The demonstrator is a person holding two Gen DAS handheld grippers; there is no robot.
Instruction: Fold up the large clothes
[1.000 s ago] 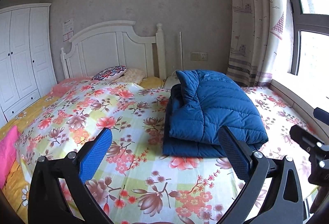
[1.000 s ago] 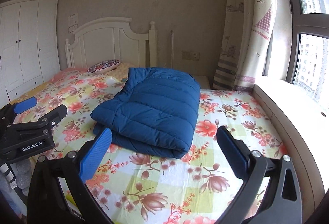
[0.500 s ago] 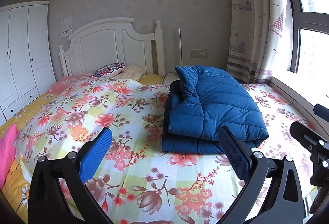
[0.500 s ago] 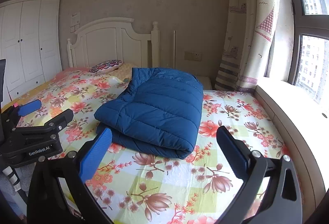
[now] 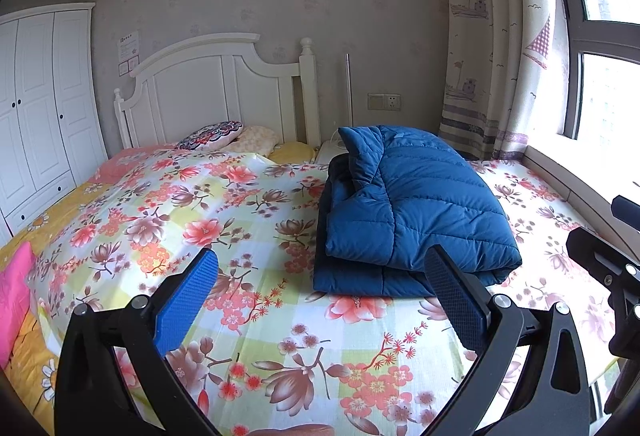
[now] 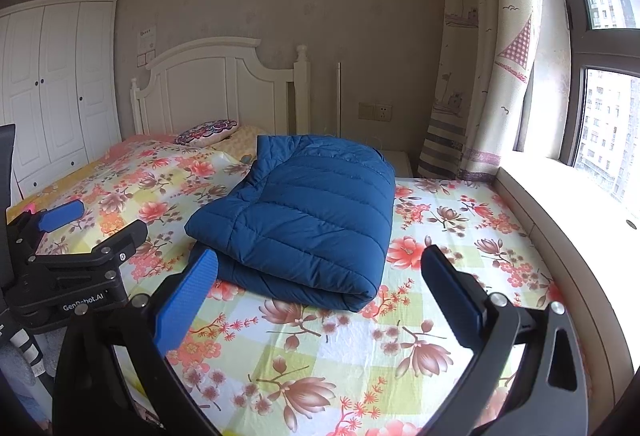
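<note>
- Your left gripper (image 5: 320,300) hangs above the near edge of the bed with its blue-padded fingers spread wide and nothing between them.
- Your right gripper (image 6: 320,296) is spread just as wide and holds nothing; it sits short of the garment without touching it.
- The blue puffer jacket (image 5: 408,212) lies on the floral bedsheet (image 5: 224,220), toward the window side of the bed and near the foot end.
- The jacket is folded into a thick, roughly rectangular bundle with horizontal quilted seams running across the top layer.
- From your right wrist view the jacket (image 6: 304,212) shows a rounded fold along its near right edge and at least two stacked layers at the front.
- In the left wrist view a flap that may be the collar or a corner stands up at the back of the bundle; you can't tell which from here.
- A patterned pillow (image 5: 210,135) rests against the white headboard (image 5: 216,92), well apart from the jacket.
- The curtain (image 6: 480,68) hangs beside the window (image 6: 604,88) on the right.
</note>
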